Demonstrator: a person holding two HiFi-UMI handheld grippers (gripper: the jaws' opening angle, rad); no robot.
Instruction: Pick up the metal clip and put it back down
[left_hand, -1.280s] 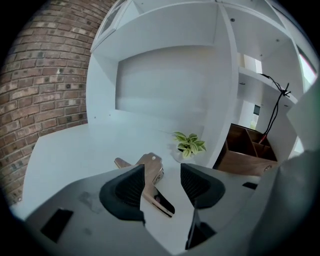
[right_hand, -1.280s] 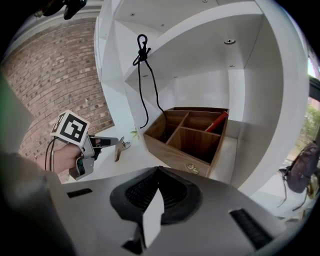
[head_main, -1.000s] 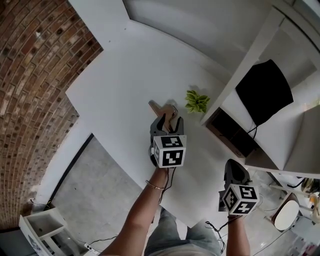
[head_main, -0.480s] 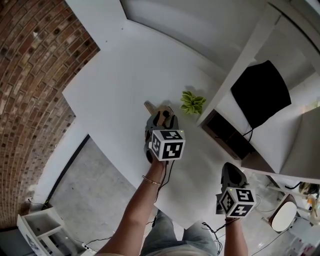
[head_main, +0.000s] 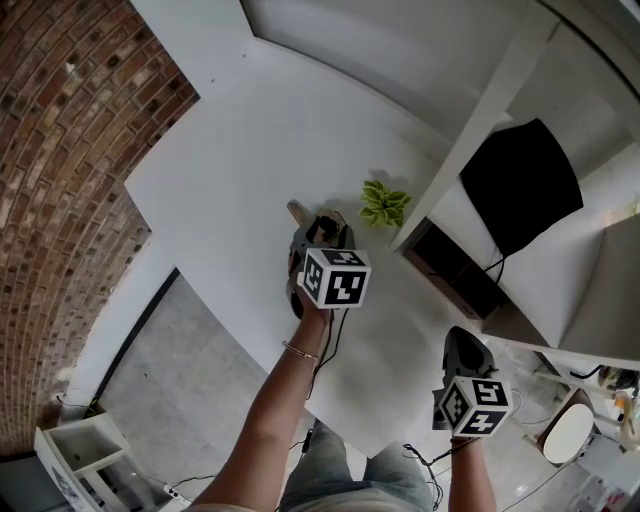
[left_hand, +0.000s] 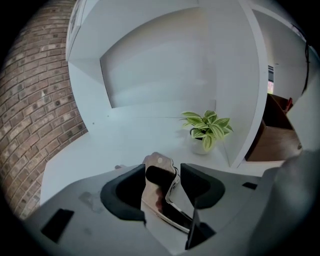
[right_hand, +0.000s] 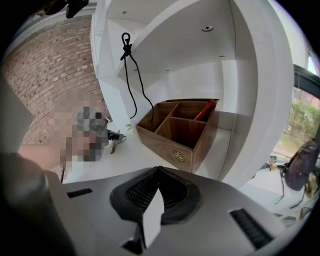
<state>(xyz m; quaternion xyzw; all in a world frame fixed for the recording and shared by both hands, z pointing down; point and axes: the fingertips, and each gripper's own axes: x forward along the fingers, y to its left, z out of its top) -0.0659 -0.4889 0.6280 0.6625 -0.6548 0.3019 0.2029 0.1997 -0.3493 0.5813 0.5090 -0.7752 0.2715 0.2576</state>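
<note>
Sliding forward since a second ago, the left gripper (left_hand: 163, 175) now has the metal clip (left_hand: 159, 162) between its fingers, which seem to pinch it, mid-frame on the white counter (head_main: 230, 150). The lift looks to be next. The right gripper (right_hand: 159, 186) waits at the lower right, fingers pressed together, empty.

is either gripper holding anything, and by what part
The left gripper grips the metal clip by its black-covered handle, jaws on either side; the right gripper is shut and empty.
</note>
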